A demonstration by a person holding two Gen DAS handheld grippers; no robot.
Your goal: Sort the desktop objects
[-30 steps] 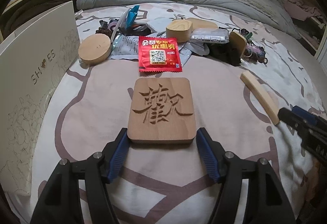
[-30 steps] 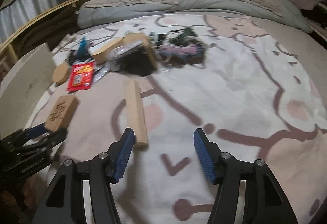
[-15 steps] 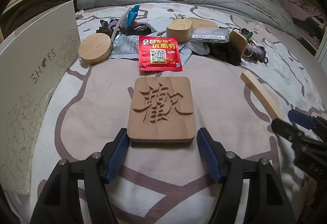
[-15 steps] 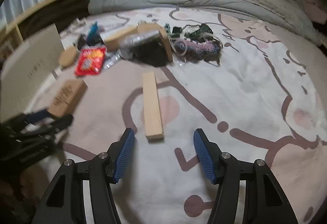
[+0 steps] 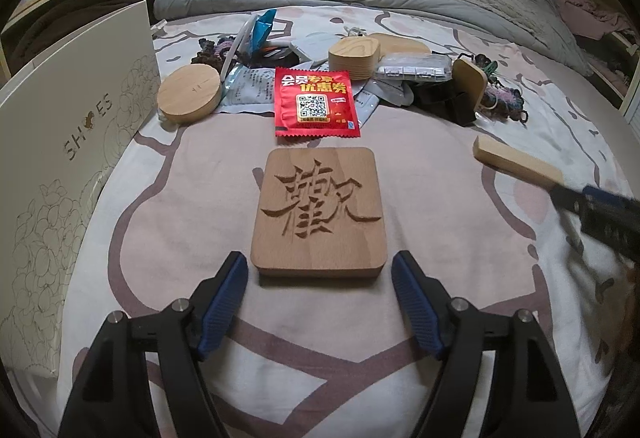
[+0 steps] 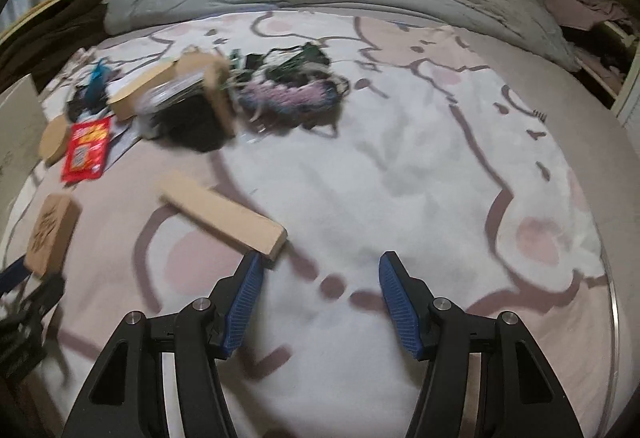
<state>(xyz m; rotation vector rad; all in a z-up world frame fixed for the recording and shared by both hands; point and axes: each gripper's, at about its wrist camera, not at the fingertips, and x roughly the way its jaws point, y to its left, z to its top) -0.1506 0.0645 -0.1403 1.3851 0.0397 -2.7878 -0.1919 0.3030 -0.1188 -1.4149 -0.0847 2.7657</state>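
Your left gripper (image 5: 319, 270) is spread wide with nothing in it, and the carved block (image 5: 320, 210) sits flat on the blanket (image 5: 192, 198) right ahead of the gap. Its near edge is just about level with the two blue pads (image 5: 224, 302), but neither pad touches it; there's a sliver of blanket showing on both sides. So the block is lined up between the jaws, only barely inside them.

Using that block as the anchor: the red packet (image 5: 315, 102) lies just past its far edge, nearly touching. Past the packet is the pile, with the round wood disc (image 5: 189, 93) off to the far left of the block and the rounded wood box (image 5: 354, 56) behind the packet. The white shoe box (image 5: 68, 158) stands along the left, well apart from the block. To the right of the block lies the wood stick (image 5: 516, 162), and the tip of your right gripper (image 6: 318, 274) shows at its near end.

That right gripper is released too, jaws wide. The stick (image 6: 222, 214) lies diagonally, its near end touching or just over the left pad (image 6: 244, 302), not centred in the gap. That view is smeared with motion blur, so I can't tell if there's real contact. The block (image 6: 52, 234) shows at its far left.
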